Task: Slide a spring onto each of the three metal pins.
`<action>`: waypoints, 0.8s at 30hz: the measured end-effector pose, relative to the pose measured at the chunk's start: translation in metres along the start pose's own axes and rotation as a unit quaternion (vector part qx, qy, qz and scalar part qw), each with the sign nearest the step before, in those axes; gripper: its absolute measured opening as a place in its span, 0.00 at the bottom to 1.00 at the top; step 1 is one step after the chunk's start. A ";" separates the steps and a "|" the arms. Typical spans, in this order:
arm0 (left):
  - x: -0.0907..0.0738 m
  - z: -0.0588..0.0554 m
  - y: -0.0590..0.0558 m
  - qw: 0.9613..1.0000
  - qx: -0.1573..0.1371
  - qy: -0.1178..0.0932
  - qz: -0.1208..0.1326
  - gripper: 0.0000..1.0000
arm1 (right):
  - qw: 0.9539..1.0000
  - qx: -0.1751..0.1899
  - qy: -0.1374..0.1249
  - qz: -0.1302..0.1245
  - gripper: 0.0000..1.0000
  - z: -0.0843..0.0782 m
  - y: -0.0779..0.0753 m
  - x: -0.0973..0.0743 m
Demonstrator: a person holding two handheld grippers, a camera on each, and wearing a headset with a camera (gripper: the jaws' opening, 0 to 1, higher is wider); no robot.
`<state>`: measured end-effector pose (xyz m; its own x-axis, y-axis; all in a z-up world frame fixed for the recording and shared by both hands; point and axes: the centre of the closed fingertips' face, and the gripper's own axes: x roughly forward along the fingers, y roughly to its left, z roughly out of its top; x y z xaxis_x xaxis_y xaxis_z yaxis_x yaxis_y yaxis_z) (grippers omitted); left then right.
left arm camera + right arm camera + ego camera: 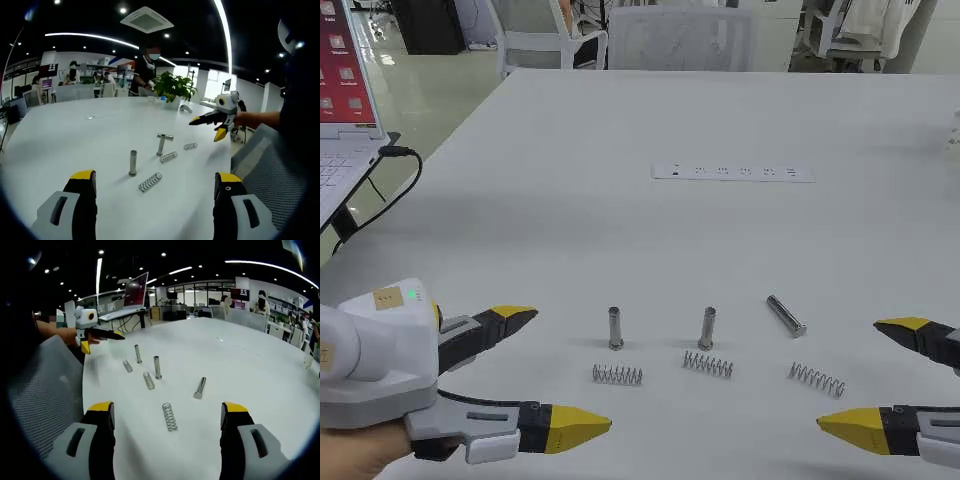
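Springs [708,364], three small silver wire coils, lie loose on white table [620,220] beside short steel pins [707,327]; none fitted. Your left gripper [572,368] and right gripper [847,373] gape empty. Next: pinch one spring.

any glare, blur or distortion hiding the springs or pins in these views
Head view: sharp, evenly lit, the pins and springs cast only faint shadows on the white table. Left gripper view: fisheye curving, bright ceiling lights, farthest spring small and soft. Right gripper view: same curving, springs readable.
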<state>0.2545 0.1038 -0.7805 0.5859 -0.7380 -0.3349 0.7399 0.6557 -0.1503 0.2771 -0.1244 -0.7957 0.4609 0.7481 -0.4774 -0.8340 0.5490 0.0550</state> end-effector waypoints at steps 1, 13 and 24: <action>0.000 0.000 0.000 1.000 -0.001 0.000 0.000 0.93 | 1.000 -0.001 0.000 0.000 0.87 0.000 0.000 0.000; -0.001 0.000 -0.002 1.000 -0.001 0.001 -0.002 0.92 | 1.000 -0.001 0.003 0.001 0.87 0.000 0.002 0.000; 0.000 0.000 -0.003 1.000 0.000 0.000 -0.004 0.91 | 1.000 0.000 0.005 -0.001 0.86 0.000 0.002 -0.002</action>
<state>0.2519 0.1020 -0.7798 0.5799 -0.7434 -0.3334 0.7446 0.6497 -0.1534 0.2748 -0.1244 -0.7944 0.4603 0.7429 -0.4861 -0.8328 0.5509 0.0533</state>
